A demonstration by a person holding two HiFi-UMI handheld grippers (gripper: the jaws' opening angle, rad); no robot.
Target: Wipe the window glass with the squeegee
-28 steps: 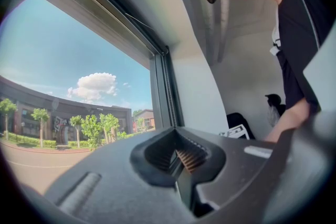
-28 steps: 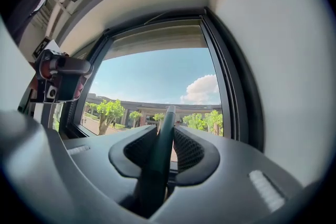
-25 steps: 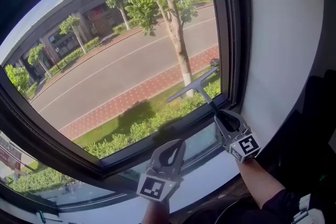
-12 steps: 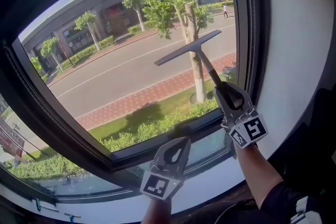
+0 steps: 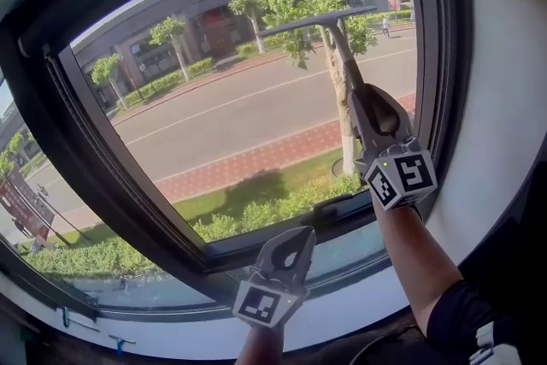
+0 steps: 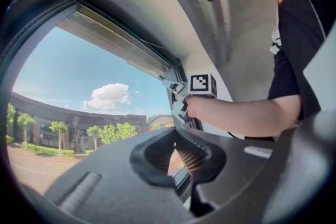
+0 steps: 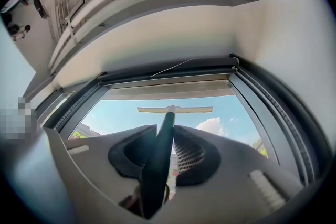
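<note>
Right gripper (image 5: 356, 91) clamps the slim dark T-shaped squeegee (image 5: 323, 18), blade near the top of the window glass (image 5: 231, 115). Left gripper (image 5: 298, 235) is closed, empty.

The window frame's (image 5: 436, 64) top bar blocks near above the squeegee (image 5: 340, 51). Its right upright stands just beside the right hand-held gripper (image 5: 359, 94); the glass (image 5: 239, 115) leftward lies open.

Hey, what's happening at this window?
A person is cleaning the window glass with handheld grippers. The right gripper is clamped on the handle of the squeegee, holding it up so the blade sits near the top of the pane, toward its right side. The left gripper hangs low by the bottom frame, jaws together, holding nothing.
</note>
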